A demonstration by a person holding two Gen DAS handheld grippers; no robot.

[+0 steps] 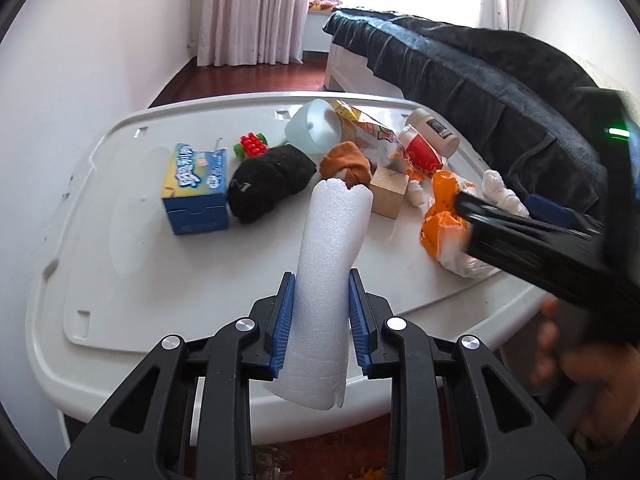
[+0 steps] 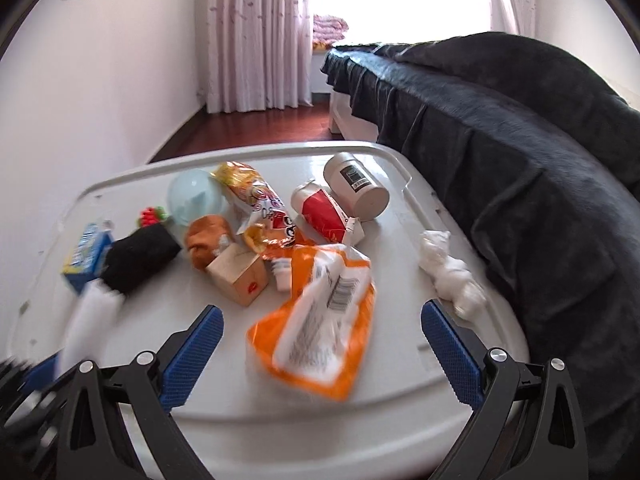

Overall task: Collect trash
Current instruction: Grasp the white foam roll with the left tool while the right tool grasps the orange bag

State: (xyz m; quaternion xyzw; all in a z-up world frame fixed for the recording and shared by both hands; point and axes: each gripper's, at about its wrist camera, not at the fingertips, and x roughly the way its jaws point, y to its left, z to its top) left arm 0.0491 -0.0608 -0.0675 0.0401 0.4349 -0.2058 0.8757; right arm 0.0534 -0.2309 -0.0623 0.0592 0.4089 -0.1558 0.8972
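Observation:
My left gripper [image 1: 320, 304] is shut on a white foam roll [image 1: 328, 280] and holds it above the near edge of the white table [image 1: 160, 272]. The roll shows blurred in the right wrist view [image 2: 88, 328]. My right gripper [image 2: 322, 332] is open, its blue pads either side of an orange and white plastic bag [image 2: 320, 320] lying on the table; in the left wrist view [image 1: 520, 220] it reaches over that bag [image 1: 444, 220]. Other trash: a crumpled white tissue [image 2: 448, 272], a red and white cup [image 2: 328, 212], a snack wrapper [image 2: 256, 196].
On the table also lie a blue carton [image 1: 196, 192], a black sock [image 1: 268, 184], an orange cloth [image 1: 344, 164], a wooden cube [image 1: 388, 192], a white cylinder can [image 2: 356, 184], a pale blue cup [image 1: 312, 128] and a red toy [image 1: 252, 146]. A dark-covered bed [image 2: 520, 140] borders the right.

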